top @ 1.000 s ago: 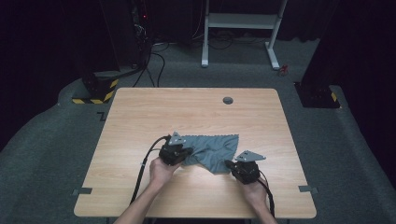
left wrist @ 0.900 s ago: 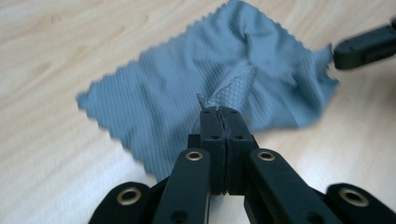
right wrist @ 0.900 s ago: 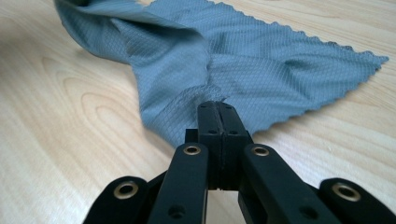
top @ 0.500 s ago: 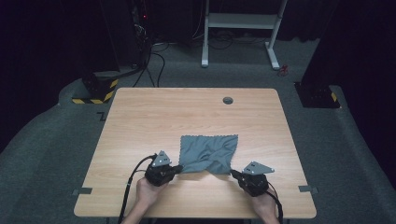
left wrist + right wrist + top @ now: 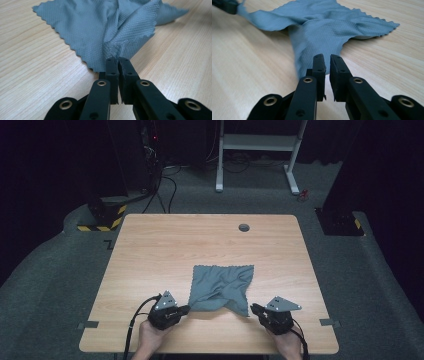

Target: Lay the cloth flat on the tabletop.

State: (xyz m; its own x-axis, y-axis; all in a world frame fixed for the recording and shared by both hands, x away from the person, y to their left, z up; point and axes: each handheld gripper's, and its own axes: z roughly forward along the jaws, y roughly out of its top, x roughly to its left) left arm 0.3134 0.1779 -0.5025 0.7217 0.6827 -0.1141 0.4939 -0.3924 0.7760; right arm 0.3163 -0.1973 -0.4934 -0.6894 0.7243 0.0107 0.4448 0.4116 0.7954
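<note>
Cloth: we see the grey cloth (image 5: 221, 287) lying rumpled on the near half of the counter (image 5: 165, 250), between the two grippers, its zigzag-cut edges showing along the far side.
Cloth, near corners: in the high view the two near corners stretch towards the grippers; the rest lies on the wood with a raised fold running through its middle.
Left gripper: we hold the left gripper (image 5: 186, 309) at the cloth's near left corner; in the left gripper view (image 5: 117, 60) its jaws are clenched on that corner, with bunched fabric rising from between the tips.
Right gripper: we see the right gripper (image 5: 253, 308) just beside the near right corner; in the right gripper view (image 5: 326, 58) its jaws have just been opening, a narrow gap stands between them, and the cloth's corner lies just ahead of the left tip, not pinched.
Hands: both our hands (image 5: 148, 340) rest at the counter's near edge.
Counter, far side: a small dark round grommet (image 5: 244, 227) sits near the far edge, well apart from the cloth.
</note>
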